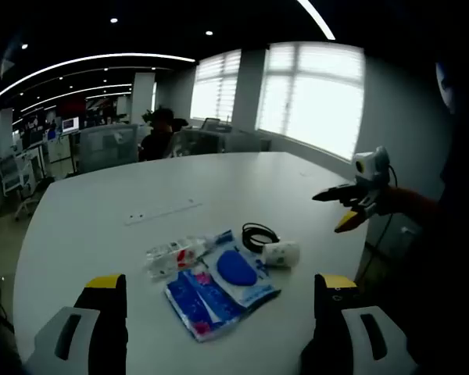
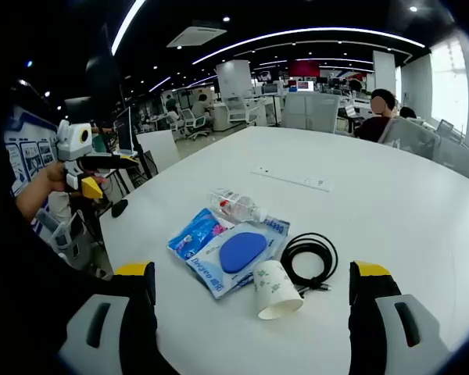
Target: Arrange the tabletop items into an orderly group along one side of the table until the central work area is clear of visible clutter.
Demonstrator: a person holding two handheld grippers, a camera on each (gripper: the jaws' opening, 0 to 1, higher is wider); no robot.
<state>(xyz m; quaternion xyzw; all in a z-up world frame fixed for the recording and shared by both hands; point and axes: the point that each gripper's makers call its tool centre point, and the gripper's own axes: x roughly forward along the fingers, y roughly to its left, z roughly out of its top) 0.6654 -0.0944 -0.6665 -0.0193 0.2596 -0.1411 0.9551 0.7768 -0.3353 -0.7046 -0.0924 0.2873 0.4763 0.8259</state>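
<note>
The big white table (image 2: 391,195) has a small bunch of things on it, and they lie close together near the person, right in the open part of the table. There is one paper cup (image 2: 275,291) tipped on its side, one black cable (image 2: 309,259) rolled in a loop and touching the cup, one clear bottle (image 2: 238,207) lying flat, and two blue packets: one blue packet with a dark blue oval (image 2: 236,254) on top and one plain blue packet (image 2: 194,233) partly under it. That makes five things. They look dropped there, not lined up, so the tidy-up seems not to have begun. In the left gripper view the same bunch sits between the two jaws, with the cup (image 1: 281,253) and cable (image 1: 259,235) on the far right side and the bottle (image 1: 176,255) on the left. The left gripper (image 1: 219,301) has its jaws spread wide and holds nothing. The right gripper (image 2: 252,293) also has its jaws wide apart and holds nothing. Both are held up above the table and a little back from the things, most likely so the person can see all five and pick which one to move first. Each gripper also peeks into the other view at the side. A person sits far off at another desk (image 2: 320,109).
</note>
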